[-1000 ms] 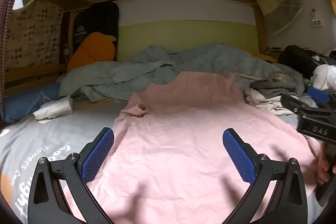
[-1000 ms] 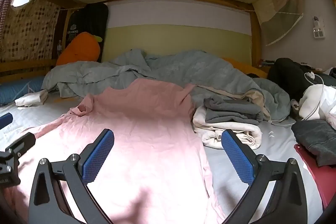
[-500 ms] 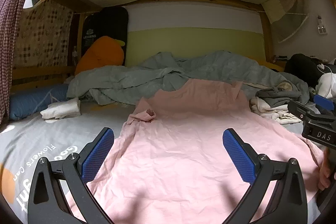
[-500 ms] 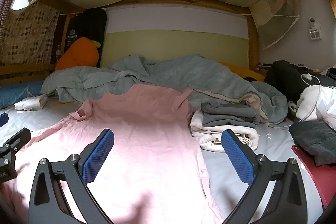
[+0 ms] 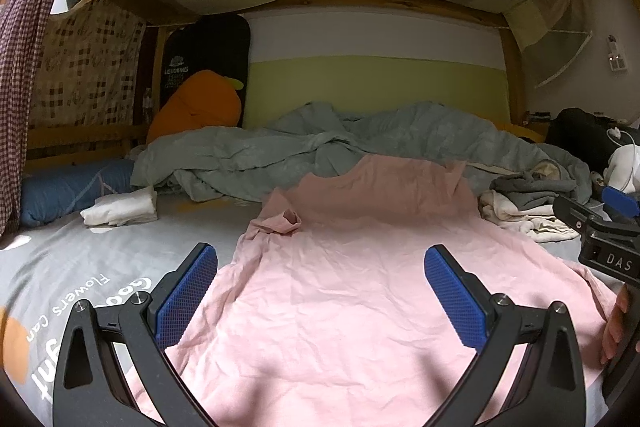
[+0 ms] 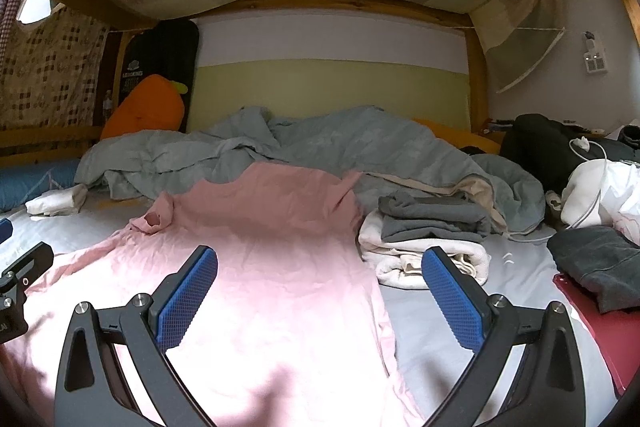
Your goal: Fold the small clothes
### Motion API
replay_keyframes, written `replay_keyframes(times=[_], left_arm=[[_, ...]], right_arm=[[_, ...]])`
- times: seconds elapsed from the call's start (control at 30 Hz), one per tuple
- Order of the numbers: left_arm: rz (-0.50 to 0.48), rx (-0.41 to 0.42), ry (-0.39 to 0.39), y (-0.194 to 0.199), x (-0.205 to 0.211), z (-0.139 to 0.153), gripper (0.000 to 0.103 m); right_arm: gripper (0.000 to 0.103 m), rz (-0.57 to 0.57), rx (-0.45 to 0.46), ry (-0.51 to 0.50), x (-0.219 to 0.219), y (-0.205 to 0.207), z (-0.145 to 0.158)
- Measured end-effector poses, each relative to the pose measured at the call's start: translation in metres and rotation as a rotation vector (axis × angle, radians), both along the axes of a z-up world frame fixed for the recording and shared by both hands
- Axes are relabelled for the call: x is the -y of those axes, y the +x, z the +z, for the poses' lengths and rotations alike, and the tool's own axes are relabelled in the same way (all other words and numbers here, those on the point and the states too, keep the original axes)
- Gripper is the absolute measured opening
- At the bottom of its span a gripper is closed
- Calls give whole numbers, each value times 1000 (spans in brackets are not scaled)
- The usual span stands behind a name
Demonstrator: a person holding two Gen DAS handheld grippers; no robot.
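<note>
With the pink shirt [image 5: 352,291] lying spread flat on the bed [image 5: 60,259], both the left tongs [image 5: 320,291] and right tongs [image 6: 318,291] are hovering spread and empty, seemingly choosing edges to pinch for a first fold.

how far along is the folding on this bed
Done: gray and cream clothes sit folded in a stack right of the pink garment. In hand: nothing; the left tongs and right tongs are open above the pink garment, which lies spread flat. Left: every fold on it, one sleeve bunched.
</note>
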State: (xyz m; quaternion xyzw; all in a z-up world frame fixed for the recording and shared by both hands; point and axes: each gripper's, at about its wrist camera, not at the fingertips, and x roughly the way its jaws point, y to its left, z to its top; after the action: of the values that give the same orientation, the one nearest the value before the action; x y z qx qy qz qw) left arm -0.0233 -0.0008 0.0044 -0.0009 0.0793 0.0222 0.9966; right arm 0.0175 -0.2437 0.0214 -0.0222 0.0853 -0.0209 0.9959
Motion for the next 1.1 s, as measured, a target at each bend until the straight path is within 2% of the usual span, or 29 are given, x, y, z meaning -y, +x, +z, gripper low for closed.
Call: replay_keyframes(times=[0.23,0.43,0.57,0.77,0.93,1.1], left_arm=[[-14,-26,-27,6,-2,-2,103],[-34,-19,-6,4,5,-2,103],[7,-24,-33,4,0,0,103],[58,-43,-108,9,-18,4,103],[123,4,-52,6,-19,8,103],[100,-40,-88,14,-27,1,103]], right_arm=[[102,-16,2,9,4,-3,-2],[102,-53,19,15,6,-9,-3],[102,-55,2,-5,2,-5,-3],[102,-51,38,7,3,-9,-1],[102,-52,22,-11,2,-10,-2],[102,-55,53,-12,4,-19,0]])
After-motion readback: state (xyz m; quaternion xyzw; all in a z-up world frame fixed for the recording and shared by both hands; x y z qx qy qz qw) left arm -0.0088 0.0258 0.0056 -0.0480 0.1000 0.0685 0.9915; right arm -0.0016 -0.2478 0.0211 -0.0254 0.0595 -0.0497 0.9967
